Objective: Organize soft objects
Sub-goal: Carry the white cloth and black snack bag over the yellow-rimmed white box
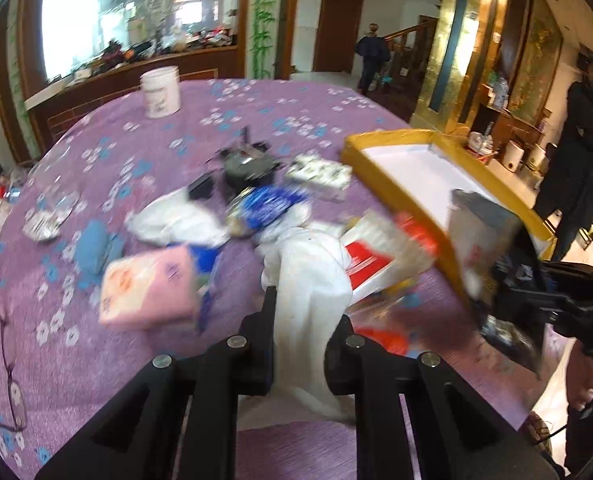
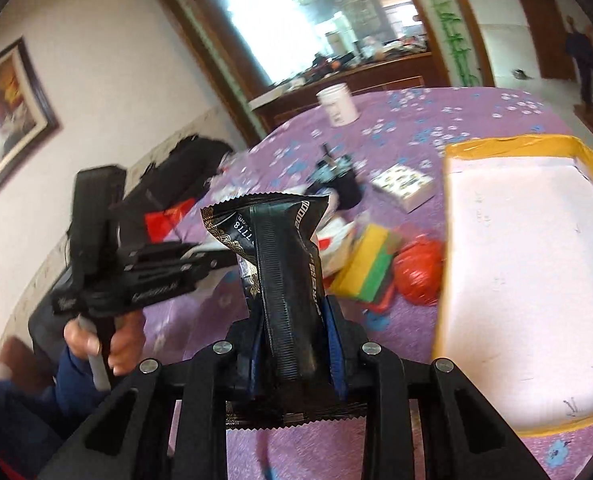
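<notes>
Left gripper (image 1: 302, 320) clamped tight on a white cloth (image 1: 308, 280), fabric bunched between the black fingers (image 1: 266, 328) and trailing down past them toward the camera. Right gripper (image 2: 294, 336) pinching a black foil packet (image 2: 280, 264), packet standing upright between the blue-lined pads, serrated top edge fanned out above them. Same packet visible from the left wrist view at the right edge, tilted, in front of the near corner of the yellow-rimmed tray (image 1: 380, 176).

Spread over the purple flowered tablecloth (image 1: 136, 152): a pink wrapped pack (image 1: 148, 292) left of the white cloth, a second white cloth (image 1: 176, 220) beyond it, a blue and white bag (image 1: 268, 208) behind the held cloth, a small patterned box (image 1: 320, 174) farther back, and a dark blurred gadget (image 1: 244, 164) near the middle. White tub (image 1: 160, 92) standing upright near the far edge. Red and white packets (image 1: 376, 256) lying against the tray's left side, a yellow and green block (image 2: 370, 268) and a red bag (image 2: 418, 276) just beside the tray in the right wrist view. Tray interior white, with nothing resting on the visible part. Eyeglasses (image 1: 12, 380) on the cloth at the near left. Hand (image 2: 108, 340) wrapped around the left gripper's handle.
</notes>
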`<state>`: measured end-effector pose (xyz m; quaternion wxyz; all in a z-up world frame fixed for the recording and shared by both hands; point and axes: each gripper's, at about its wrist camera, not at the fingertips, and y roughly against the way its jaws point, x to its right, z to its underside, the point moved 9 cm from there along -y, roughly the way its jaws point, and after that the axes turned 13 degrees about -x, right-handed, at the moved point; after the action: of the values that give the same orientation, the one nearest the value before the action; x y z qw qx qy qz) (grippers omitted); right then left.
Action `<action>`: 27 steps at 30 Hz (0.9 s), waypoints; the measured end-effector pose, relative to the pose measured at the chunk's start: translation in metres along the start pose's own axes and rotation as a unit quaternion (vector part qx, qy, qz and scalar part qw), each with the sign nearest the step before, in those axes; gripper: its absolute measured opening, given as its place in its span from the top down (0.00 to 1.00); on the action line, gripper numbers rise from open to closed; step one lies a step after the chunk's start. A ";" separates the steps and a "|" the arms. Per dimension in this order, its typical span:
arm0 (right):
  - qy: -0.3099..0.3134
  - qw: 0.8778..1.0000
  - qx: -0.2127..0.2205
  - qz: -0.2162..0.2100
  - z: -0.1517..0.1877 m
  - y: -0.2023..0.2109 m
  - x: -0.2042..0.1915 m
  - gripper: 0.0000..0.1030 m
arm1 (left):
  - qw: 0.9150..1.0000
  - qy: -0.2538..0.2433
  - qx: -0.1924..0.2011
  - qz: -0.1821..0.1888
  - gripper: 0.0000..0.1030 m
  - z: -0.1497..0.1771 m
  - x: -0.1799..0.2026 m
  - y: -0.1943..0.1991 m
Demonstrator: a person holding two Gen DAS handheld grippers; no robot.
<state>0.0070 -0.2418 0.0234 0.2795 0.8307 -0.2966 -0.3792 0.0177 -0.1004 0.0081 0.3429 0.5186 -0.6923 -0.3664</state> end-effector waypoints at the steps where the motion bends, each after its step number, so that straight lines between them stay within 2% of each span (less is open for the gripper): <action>1: -0.007 1.000 0.005 0.003 -0.001 0.003 0.006 0.71 | 1.000 -0.006 0.002 0.002 0.86 -0.004 0.007 0.001; 11: -0.108 0.992 0.051 0.035 -0.045 0.036 0.081 0.71 | 0.998 -0.046 -0.006 0.033 0.85 -0.060 0.083 -0.018; 17: -0.174 0.982 0.051 0.051 -0.067 0.039 0.136 0.72 | 0.997 -0.061 -0.019 0.033 0.85 -0.097 0.118 -0.044; 22: -0.231 0.969 0.046 0.078 -0.089 0.039 0.183 0.72 | 0.997 -0.049 -0.031 0.040 0.85 -0.130 0.136 -0.074; 27: -0.279 0.954 0.030 0.108 -0.109 0.027 0.229 0.72 | 0.997 -0.007 -0.054 0.055 0.85 -0.157 0.142 -0.119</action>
<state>0.2084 -0.3950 -0.0037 0.1999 0.6627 -0.4622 -0.5542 0.1753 -0.2847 -0.0038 0.3851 0.4576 -0.7015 -0.3875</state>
